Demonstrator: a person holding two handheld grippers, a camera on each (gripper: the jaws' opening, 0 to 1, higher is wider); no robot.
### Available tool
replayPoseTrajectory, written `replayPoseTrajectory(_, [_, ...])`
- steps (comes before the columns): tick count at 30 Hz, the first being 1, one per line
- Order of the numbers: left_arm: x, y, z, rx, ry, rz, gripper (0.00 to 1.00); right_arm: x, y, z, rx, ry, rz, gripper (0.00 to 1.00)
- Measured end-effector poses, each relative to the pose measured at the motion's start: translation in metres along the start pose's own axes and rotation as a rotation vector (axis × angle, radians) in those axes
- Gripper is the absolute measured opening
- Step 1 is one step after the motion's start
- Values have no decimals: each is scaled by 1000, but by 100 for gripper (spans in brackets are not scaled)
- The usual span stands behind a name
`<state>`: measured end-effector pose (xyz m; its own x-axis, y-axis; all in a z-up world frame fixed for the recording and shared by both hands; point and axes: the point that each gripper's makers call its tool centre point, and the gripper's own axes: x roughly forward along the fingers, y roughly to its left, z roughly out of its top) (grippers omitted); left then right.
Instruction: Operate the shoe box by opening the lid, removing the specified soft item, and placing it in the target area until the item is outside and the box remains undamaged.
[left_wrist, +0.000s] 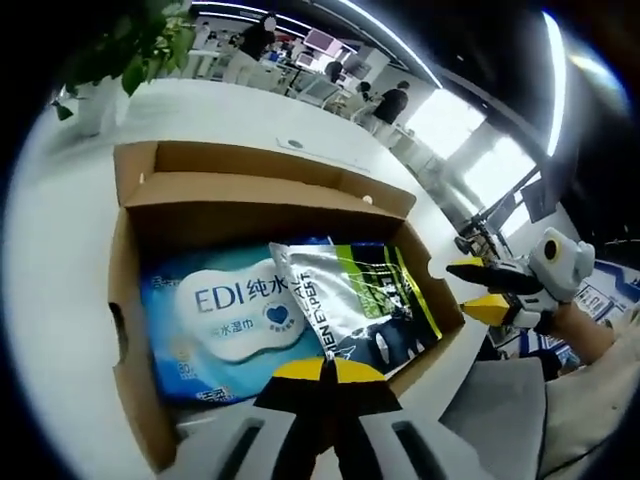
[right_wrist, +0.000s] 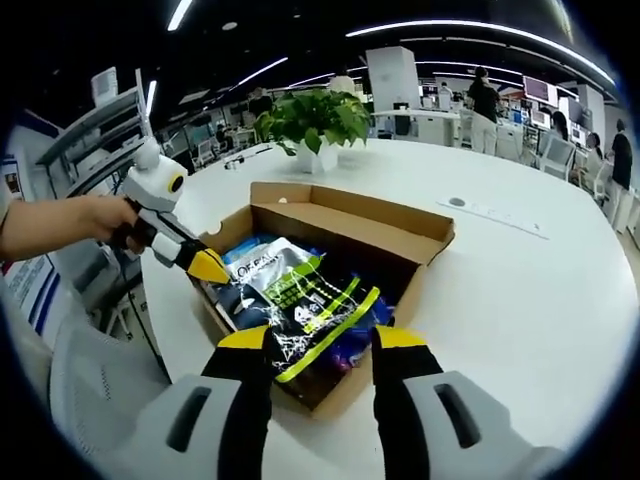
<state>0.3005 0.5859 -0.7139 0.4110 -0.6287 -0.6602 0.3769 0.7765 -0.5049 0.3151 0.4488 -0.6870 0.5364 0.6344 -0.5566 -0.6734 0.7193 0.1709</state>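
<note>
Open brown cardboard shoe box (right_wrist: 330, 225), frame centre. Right gripper (right_wrist: 322, 345) spread astride the black-and-green foil pouch (right_wrist: 300, 300) — left gripper (left_wrist: 325, 372) pressed together. Risk: jaws snagging the box wall — tearing it.

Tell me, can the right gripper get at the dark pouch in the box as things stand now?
Probably yes. The box is open, its lid folded back, and the pouch lies on top of the wipes pack, uncovered. The right gripper is open just in front of it. The left gripper sits at the box's edge, apparently not in the way.
</note>
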Motion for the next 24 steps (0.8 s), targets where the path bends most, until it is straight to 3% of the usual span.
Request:
replayPoseTrajectory(8, [-12,14,-1,6,-9,37,0,23,18,-8,-19,46,54,31])
replayPoseTrajectory(19, [-19,24,-1,16,-19,66,0,47,31,-19,33,158,83,24])
replayPoseTrajectory(24, [-20,25,-1,15,-25,68,0,53,34,-22,72,178,93,18])
